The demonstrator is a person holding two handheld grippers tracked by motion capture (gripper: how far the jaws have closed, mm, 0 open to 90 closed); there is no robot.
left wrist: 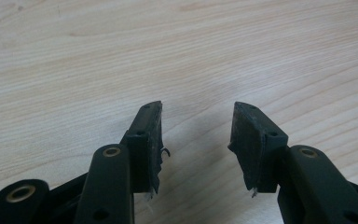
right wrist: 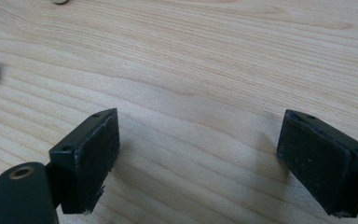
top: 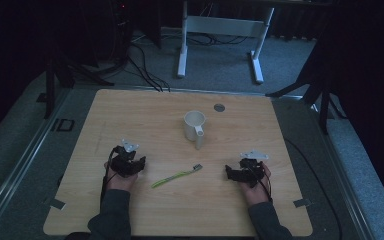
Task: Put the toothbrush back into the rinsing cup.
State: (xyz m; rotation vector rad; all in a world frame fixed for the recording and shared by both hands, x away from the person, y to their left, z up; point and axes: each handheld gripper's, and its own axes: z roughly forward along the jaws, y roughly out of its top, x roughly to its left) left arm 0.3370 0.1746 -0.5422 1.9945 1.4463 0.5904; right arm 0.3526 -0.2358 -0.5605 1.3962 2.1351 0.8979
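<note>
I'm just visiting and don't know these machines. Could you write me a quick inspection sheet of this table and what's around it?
Surface: light wooden table, with a small round grey disc near its far edge.
Job's things: green toothbrush lying flat between the hands, bristle head toward the right gripper; white mug upright farther back, apart from the brush.
Clutter: nothing seen.
Grippers: left gripper open, nothing between its jaws; right gripper open wider, nothing between its jaws. Both sit low over the wood.
Cables: a cable trails along the left hand; black leads lie on the floor beyond the table.
Surroundings: grey carpet, a white desk frame, dark curtains.
</note>
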